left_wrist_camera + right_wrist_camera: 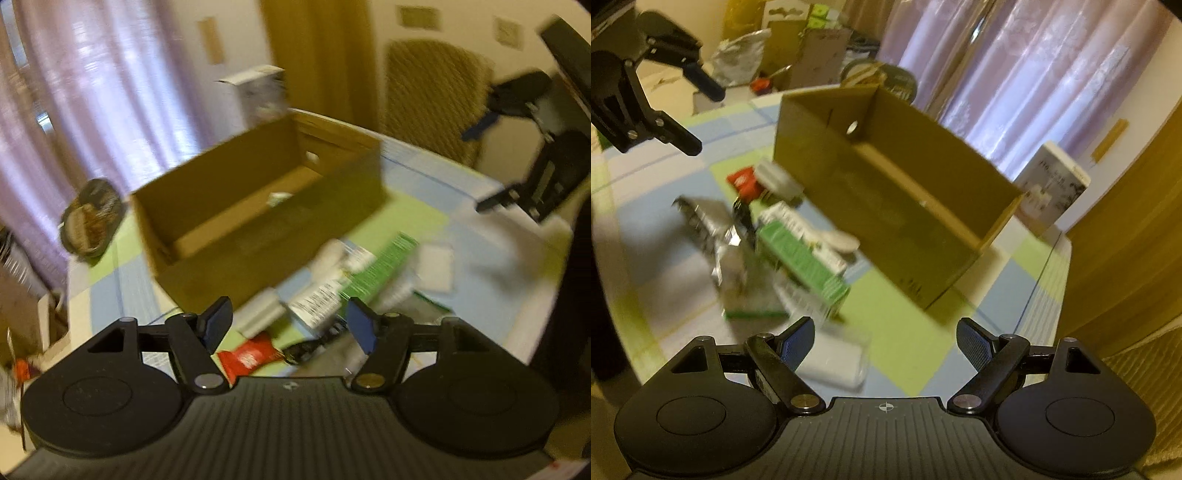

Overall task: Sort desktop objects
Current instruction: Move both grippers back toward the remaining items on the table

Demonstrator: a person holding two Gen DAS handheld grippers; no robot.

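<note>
At twelve o'clock, open cardboard box [258, 206]; both left gripper [290, 325] and right gripper [885, 341] spread, empty; next: pinching red packet [247, 358].

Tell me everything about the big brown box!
The box is plain brown cardboard, long with an open top and straight walls. One end wall has a small round hole. It sits upright on the checked green and blue tablecloth. Something small and pale lies inside; the blur hides what it is. Scattered packets lie beside it. Neither gripper touches it.
</note>
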